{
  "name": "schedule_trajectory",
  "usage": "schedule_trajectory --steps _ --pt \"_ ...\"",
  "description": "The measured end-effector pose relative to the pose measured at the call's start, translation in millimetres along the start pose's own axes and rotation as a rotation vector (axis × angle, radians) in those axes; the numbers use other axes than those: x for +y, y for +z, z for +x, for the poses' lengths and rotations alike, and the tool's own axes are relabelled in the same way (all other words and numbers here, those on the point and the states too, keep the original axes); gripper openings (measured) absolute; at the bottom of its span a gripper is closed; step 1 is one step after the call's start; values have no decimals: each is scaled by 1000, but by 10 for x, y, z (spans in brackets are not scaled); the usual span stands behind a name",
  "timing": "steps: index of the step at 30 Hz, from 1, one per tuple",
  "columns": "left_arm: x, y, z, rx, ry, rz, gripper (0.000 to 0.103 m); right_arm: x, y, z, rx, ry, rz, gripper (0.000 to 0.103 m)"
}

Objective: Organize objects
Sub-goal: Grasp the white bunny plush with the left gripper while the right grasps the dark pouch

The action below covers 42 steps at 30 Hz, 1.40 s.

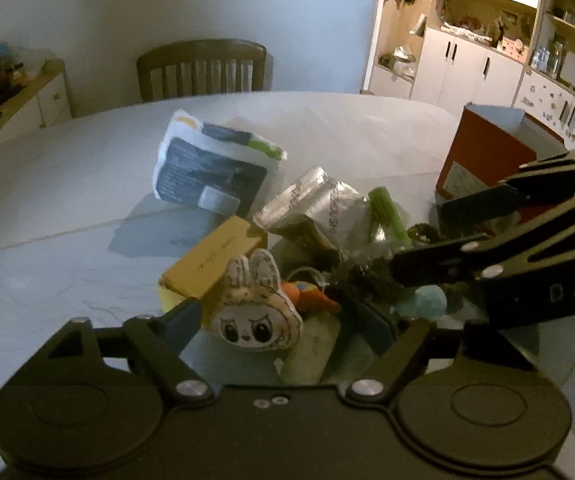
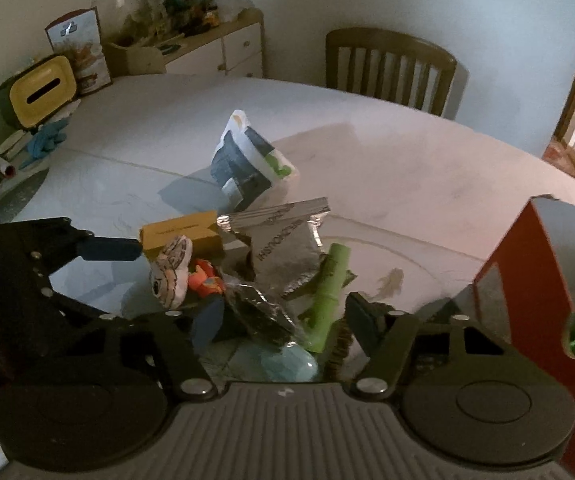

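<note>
- Pale round table (image 1: 67,208) carries a heap of small objects at lower centre of both views.
- Left gripper (image 1: 287,320), jaws spread and empty, straddles the flat cream rabbit-face plush (image 1: 257,316), lying directly ahead.
- Right gripper (image 2: 279,320), jaws spread and empty, frames the upright-slanting green tube (image 2: 327,292); the plush lies nearer the left gripper.

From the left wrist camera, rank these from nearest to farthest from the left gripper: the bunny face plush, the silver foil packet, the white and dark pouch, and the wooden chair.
1. Bunny face plush: just ahead of the left gripper, between its jaws.
2. Silver foil packet: mid-pile, slightly right.
3. White and dark pouch: behind the pile, leaning left of centre.
4. Wooden chair: beyond the table's far edge.
</note>
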<state>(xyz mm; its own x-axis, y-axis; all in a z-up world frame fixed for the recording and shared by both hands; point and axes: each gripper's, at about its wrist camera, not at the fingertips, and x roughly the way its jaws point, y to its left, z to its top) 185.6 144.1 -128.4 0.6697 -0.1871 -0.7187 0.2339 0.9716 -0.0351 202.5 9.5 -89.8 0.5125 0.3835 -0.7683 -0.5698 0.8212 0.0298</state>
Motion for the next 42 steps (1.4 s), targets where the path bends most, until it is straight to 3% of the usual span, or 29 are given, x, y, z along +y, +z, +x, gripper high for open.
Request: schedule_trajectory --steps 14,17,18,21,31,42 --pt "17 9 129 17 -3 5 71 35 11 224 63 46 19 41" --pt "22 18 110 13 -9 -2 62 12 14 245 67 51 39 37" --pt "31 19 101 13 -14 -9 53 7 17 247 66 51 43 36" --pt "93 30 85 24 -27 -46 48 -6 21 230 61 57 60 34" --pt "148 72 8 33 -39 -89 43 24 11 98 27 57 77 24" --pt "10 176 -437 -28 -95 -138 42 15 -60 -320 -22 57 115 23"
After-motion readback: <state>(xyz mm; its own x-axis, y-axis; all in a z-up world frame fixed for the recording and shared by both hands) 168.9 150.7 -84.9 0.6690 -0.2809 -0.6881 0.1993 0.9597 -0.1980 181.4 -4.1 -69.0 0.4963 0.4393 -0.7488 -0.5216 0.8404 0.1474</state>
